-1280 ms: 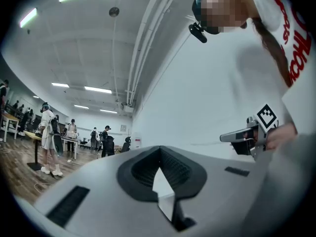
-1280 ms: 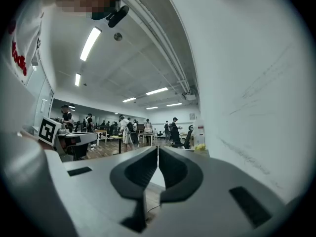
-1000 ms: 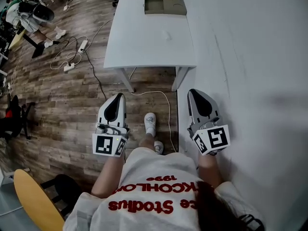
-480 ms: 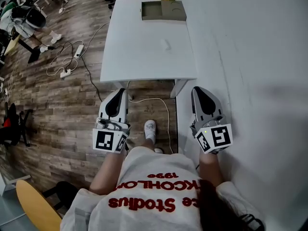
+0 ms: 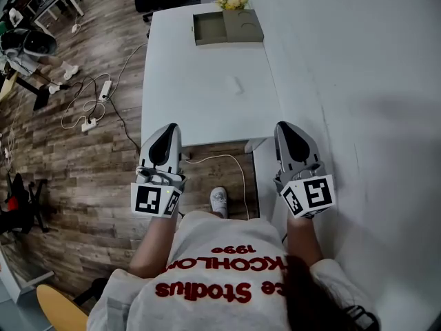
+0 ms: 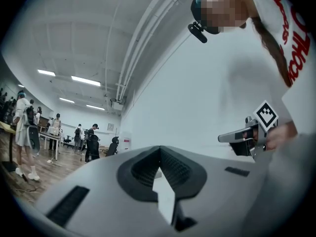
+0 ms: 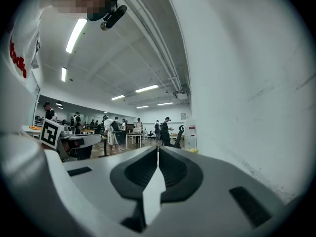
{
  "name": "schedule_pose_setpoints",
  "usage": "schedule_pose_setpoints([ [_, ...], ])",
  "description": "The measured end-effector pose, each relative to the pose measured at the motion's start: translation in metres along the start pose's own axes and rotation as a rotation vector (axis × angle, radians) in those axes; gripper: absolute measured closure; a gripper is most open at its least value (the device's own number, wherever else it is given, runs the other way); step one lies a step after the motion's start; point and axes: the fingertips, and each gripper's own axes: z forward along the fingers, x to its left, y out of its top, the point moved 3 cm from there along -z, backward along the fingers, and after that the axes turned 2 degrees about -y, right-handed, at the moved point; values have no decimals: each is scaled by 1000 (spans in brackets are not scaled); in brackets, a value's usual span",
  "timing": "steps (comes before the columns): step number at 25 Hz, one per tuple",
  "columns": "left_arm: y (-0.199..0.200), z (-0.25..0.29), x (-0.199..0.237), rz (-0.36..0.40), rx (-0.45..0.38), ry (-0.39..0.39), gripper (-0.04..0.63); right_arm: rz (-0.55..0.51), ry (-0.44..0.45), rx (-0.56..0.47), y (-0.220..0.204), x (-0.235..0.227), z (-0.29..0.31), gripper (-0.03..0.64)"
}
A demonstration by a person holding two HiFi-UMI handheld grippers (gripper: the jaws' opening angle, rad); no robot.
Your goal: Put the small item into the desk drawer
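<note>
Two hand-held grippers, both w/ jaws pressed together & nothing between them. In the head view the left gripper (image 5: 167, 127) and right gripper (image 5: 283, 125) point toward 12 o'clock, tips at the near edge of the white rectangular table (image 5: 193, 95). The small pale item (image 5: 238, 85) lies flat approx mid-table, apart from both: left gripper at its 8 o'clock, right at its 4 o'clock. Too small to tell what it is. The olive-green desk drawer box (image 5: 242, 25) stands at the table's far end, 12 o'clock of the item, its left half an open tray. Yellow flowers (image 5: 231, 2) just behind it. White power strip w/ cables (image 5: 105, 88) on the wooden plank floor (image 5: 83, 171), 9 o'clock of the table.
</note>
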Motion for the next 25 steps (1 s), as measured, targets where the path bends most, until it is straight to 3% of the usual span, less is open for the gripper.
schedule_pose_setpoints([
  [10,-9,39,34,-8,-9,-19,589,-11,-41,6,-1,-18,40,606],
  [25,-28,112,72,-24,14,31,589,-17,13,-17,14,-64,144,606],
])
